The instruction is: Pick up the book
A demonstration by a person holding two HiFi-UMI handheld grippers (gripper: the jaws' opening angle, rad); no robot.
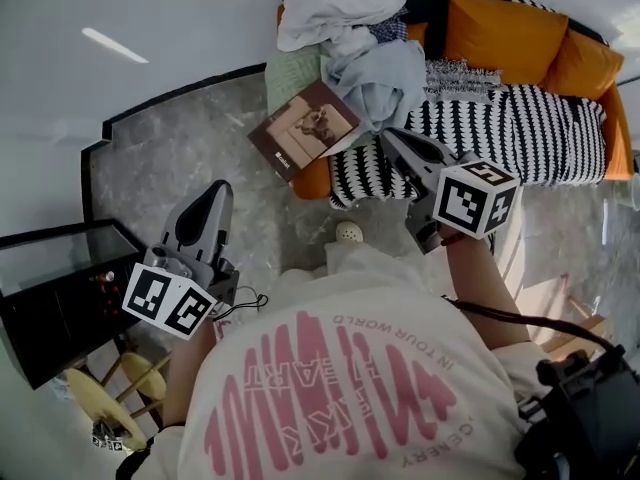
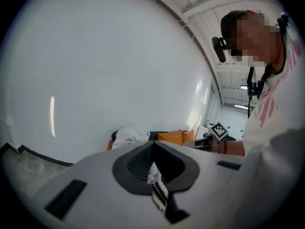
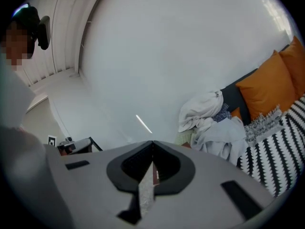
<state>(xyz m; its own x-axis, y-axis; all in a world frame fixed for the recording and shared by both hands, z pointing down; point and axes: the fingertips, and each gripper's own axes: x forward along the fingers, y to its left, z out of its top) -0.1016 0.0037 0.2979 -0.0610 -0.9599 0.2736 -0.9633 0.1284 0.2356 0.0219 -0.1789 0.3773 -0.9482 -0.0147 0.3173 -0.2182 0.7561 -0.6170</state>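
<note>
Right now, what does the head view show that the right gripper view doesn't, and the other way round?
Only the head view: the whole cover of the book, face up, and a yellow stool low on the person's left. Only the right gripper view: the ceiling, and the right gripper seen straight on, jaws together with nothing held. Both: the orange cushions, the striped blanket and the pile of clothes.
</note>
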